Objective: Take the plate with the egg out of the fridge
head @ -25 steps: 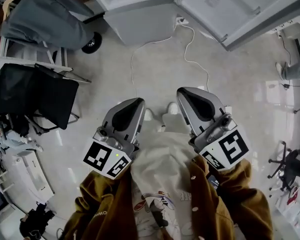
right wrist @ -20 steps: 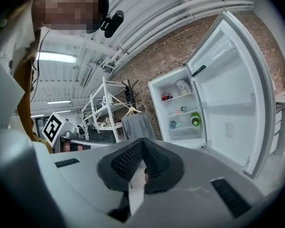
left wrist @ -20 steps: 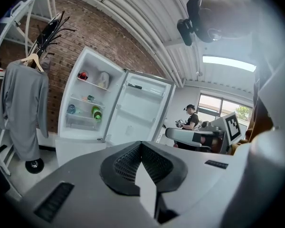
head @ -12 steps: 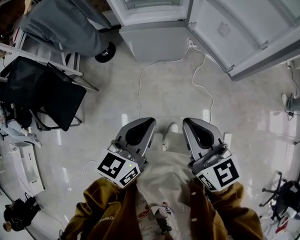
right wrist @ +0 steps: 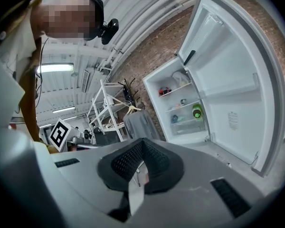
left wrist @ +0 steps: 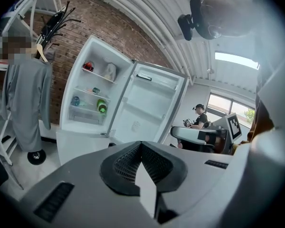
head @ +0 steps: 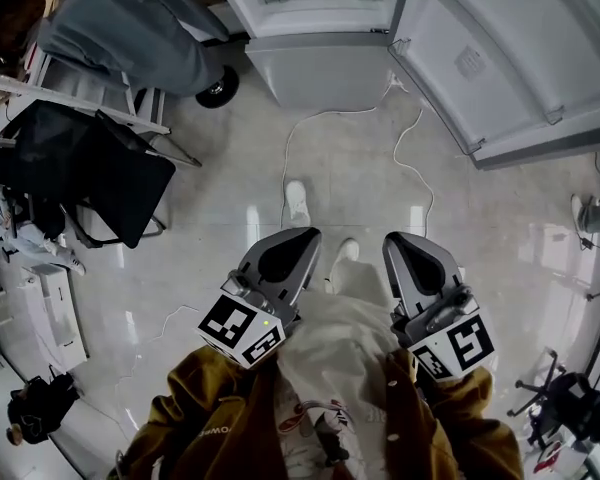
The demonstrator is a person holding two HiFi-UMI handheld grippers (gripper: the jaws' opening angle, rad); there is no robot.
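Note:
The white fridge [head: 315,8] stands at the top of the head view, its door [head: 510,58] swung open to the right. Its shelves [left wrist: 92,91] hold a red item [left wrist: 88,66], a white jug [left wrist: 110,71] and a green bottle [left wrist: 101,107]. I cannot make out a plate with an egg. My left gripper [head: 300,236] and right gripper [head: 400,240] are side by side in front of my chest, well short of the fridge. Both are shut with nothing between the jaws, as each gripper view shows: left gripper [left wrist: 141,145], right gripper [right wrist: 142,141].
A white cable [head: 400,158] trails over the pale floor in front of the fridge. A grey garment on a rack [head: 120,28] and a black chair [head: 80,178] stand to the left. My shoe [head: 296,203] is stepped forward. Another person [left wrist: 199,118] sits far off.
The fridge has come further into the head view and its shelves now show. Both grippers have moved forward with me, still shut. One foot has stepped ahead.

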